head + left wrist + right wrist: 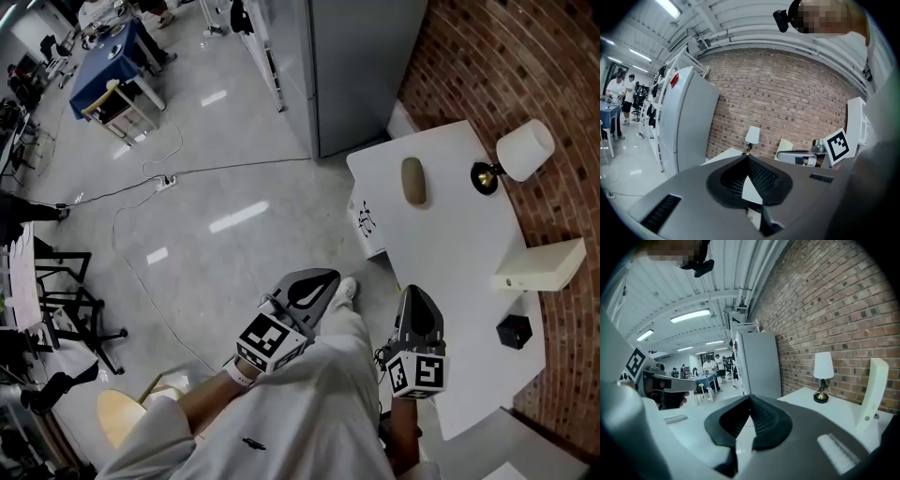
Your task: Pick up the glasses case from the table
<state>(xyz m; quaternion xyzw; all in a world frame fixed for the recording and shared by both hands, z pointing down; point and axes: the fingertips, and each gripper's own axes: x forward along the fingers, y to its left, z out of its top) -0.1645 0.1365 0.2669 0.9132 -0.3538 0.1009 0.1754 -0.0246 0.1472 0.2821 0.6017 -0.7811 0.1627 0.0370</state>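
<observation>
1. The glasses case (413,181) lies flat on the white surface (450,244), toward its far end. It is at roughly 12 o'clock from my right claw (413,292) and 1 o'clock from my left claw (326,278), well apart from both.
2. Both claws are closed and empty: in each gripper view the ribbed pads meet at the tips with nothing between them.
3. The step in hand, as I judge it, is the approach. My right claw is better placed, at the edge of the surface, while the left is over the floor (206,244).
4. To do it well, I'd open the claw before arriving and come in low across the case's short width, so the pads close on its long sides near the middle.
5. The case looks rounded and smooth — an off-centre grip could let it swivel, so I'd close squarely and lift straight.
6. I'd keep clear of the lamp (520,153) at 3 o'clock of the case.
7. There is no writing I can read. My claws' cubes carry only black-and-white square markers, and a dark mark on the surface's side, at 8 o'clock from the case, is too small to make out.
</observation>
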